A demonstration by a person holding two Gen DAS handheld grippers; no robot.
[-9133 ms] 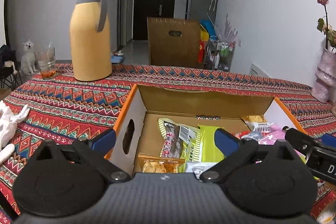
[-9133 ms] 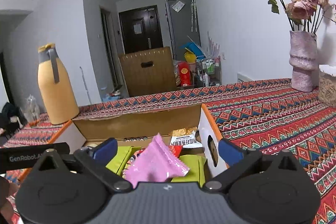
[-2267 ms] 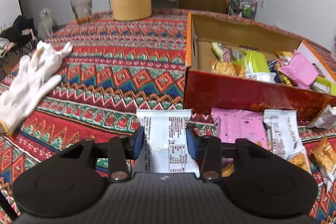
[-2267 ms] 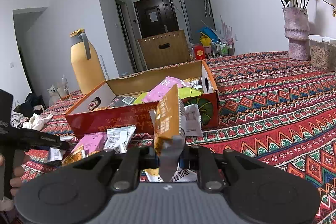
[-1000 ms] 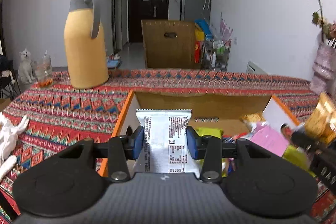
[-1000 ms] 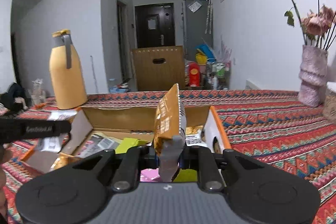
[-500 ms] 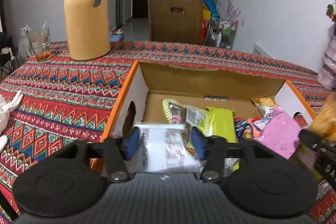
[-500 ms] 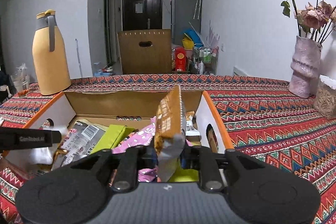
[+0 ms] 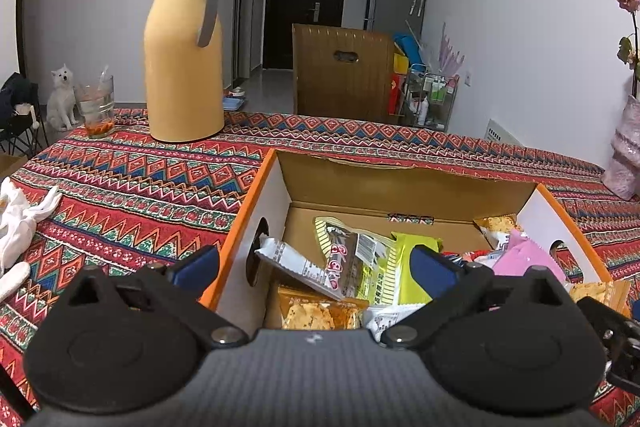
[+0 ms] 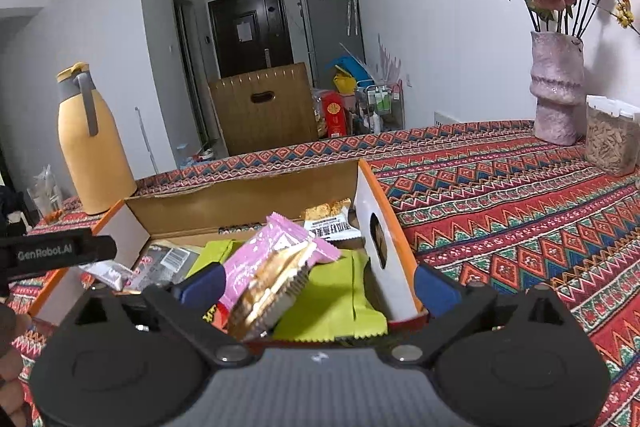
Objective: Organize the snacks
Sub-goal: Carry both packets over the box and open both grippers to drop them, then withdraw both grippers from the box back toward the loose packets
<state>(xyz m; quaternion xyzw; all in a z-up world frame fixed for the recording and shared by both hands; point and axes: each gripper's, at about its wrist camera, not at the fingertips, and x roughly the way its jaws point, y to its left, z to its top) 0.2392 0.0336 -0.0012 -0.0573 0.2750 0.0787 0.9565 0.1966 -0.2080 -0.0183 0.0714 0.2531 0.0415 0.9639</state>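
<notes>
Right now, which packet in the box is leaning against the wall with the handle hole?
The white packet: its top end rests on the left wall of the box by the hole; the other packets lie farther in.

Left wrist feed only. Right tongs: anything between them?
Observer: The right tongs are opening. A gold snack packet sits between the jaws, and neither pad presses on it.
Operator: Is it in the box?
Observer: Yes. It rests against a pink packet on the snack pile inside the cardboard box.
Operator: Anything on the table right of the box?
Observer: A clear lidded container with brownish contents stands beside the pink vase.
</notes>
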